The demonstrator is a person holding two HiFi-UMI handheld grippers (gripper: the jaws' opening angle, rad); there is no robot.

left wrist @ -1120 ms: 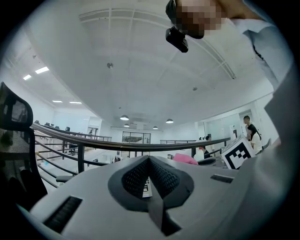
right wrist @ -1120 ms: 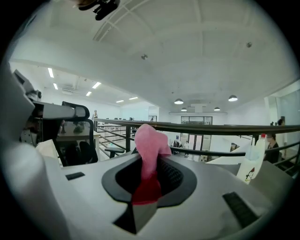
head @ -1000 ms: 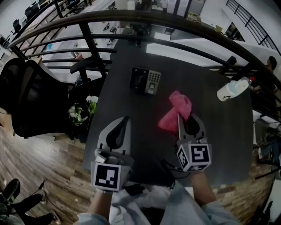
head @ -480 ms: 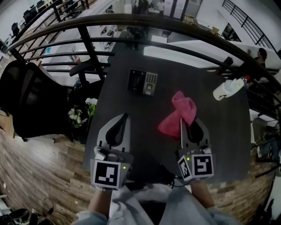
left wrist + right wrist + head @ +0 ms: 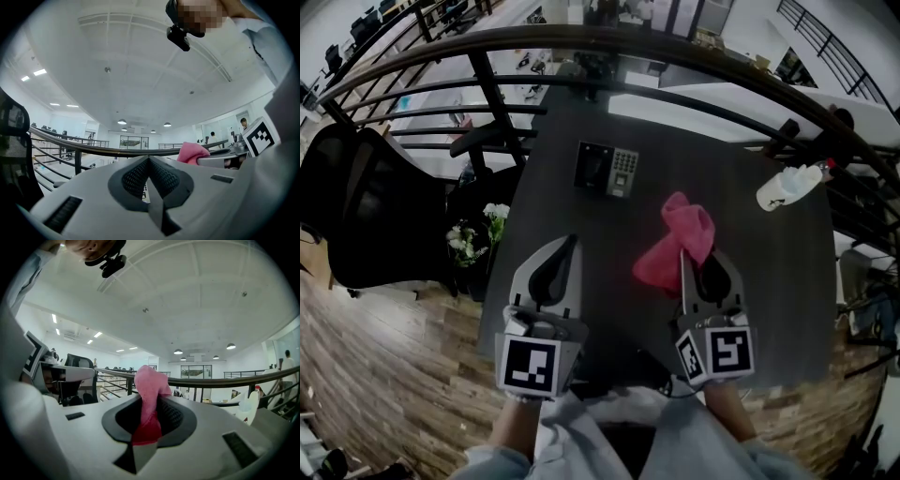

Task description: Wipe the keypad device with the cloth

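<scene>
The keypad device [image 5: 607,170] lies flat on the far part of the dark surface [image 5: 769,281], with nothing touching it. Nearer to me and to its right, I have the pink cloth [image 5: 675,242] in the right tool [image 5: 682,255], which is clenched on the cloth's lower end. The rest bunches loosely past the jaw tips, clear of the keypad device. The left tool [image 5: 572,248] sits nearer me, slightly left of the keypad device, jaws pressed together on nothing. A white bottle [image 5: 792,186] lies well to the keypad device's right.
</scene>
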